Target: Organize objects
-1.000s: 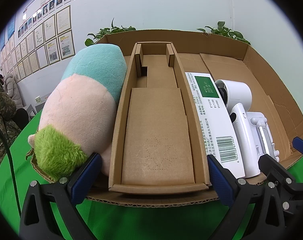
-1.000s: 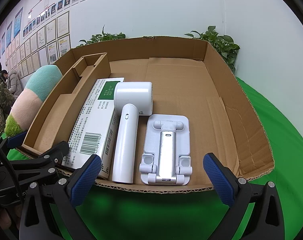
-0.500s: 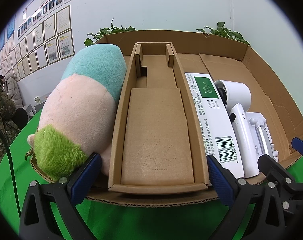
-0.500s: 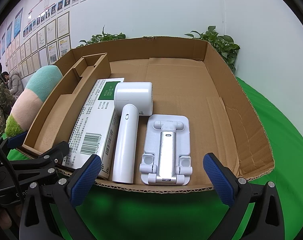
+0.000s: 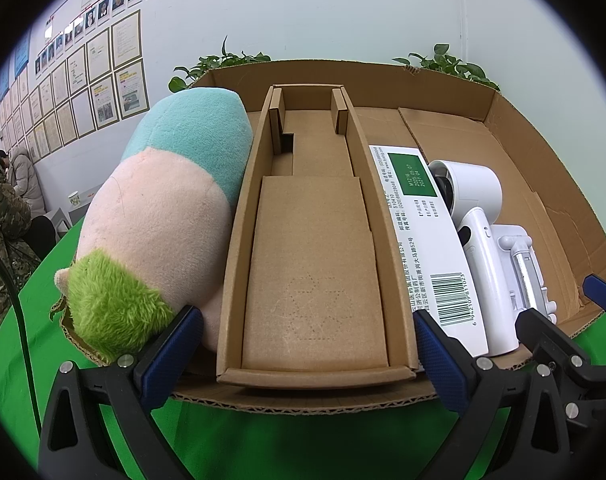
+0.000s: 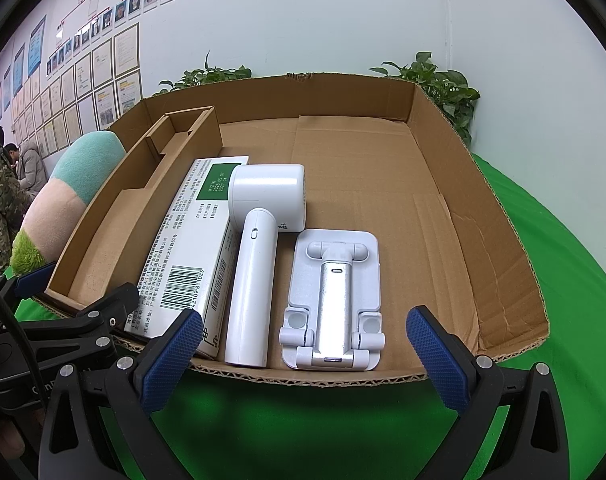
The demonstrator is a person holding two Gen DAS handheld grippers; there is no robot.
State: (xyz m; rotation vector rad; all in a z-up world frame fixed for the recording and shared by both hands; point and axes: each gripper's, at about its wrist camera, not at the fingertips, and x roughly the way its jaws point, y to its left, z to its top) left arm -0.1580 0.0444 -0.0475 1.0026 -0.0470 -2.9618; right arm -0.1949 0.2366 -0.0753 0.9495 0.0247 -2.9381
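A shallow cardboard tray (image 6: 499, 216) lies on the green table and holds a row of things: a pink, teal and green plush toy (image 5: 159, 224) at the left, a narrow cardboard insert box (image 5: 315, 248), a white and green medicine box (image 6: 187, 248), a white handheld fan (image 6: 259, 248) and a white folding phone stand (image 6: 333, 296). My left gripper (image 5: 307, 360) is open and empty in front of the insert box. My right gripper (image 6: 303, 356) is open and empty in front of the fan and the stand.
The tray's right half (image 6: 383, 184) is bare cardboard. Green cloth (image 6: 563, 280) surrounds the tray. Potted plants (image 6: 443, 92) stand behind it against a white wall. People (image 5: 7, 208) sit at the far left.
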